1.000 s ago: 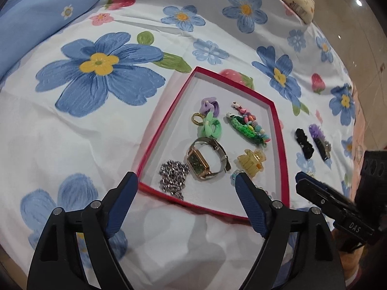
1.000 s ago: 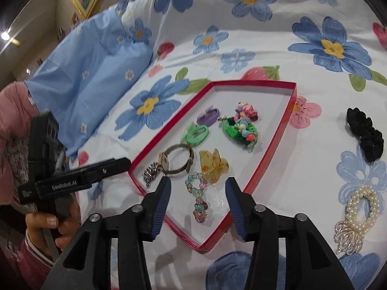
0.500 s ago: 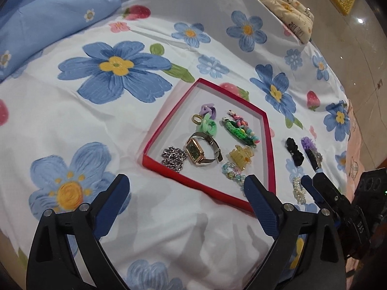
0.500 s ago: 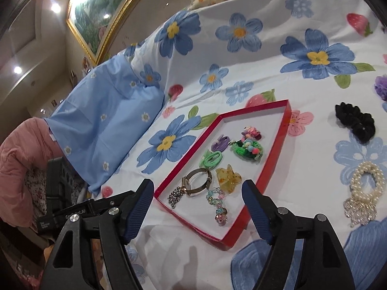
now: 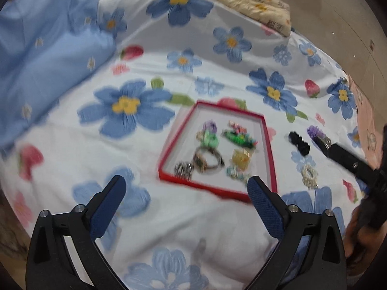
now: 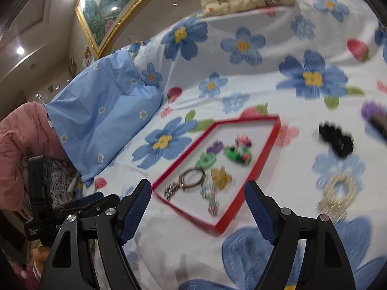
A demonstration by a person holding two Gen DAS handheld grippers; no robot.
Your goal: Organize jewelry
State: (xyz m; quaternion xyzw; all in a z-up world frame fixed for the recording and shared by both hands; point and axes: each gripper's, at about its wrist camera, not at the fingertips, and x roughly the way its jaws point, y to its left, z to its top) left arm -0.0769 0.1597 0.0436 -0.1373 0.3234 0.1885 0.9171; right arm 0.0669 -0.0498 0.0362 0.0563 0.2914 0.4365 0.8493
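Three pieces lie on the bed outside the red tray (image 5: pixel 269 145): a fuzzy black scrunchie (image 5: pixel 299 142), a pearl ring (image 5: pixel 309 173), a purple clip (image 5: pixel 316 133). Both grippers, left (image 5: pixel 186 194) and right (image 6: pixel 198 197), are opening wide, empty. Next probably needs a pinch on the soft scrunchie.

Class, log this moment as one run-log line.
left tool: opening, empty | right tool: opening, empty | red tray: filled | pearl bracelet: outside
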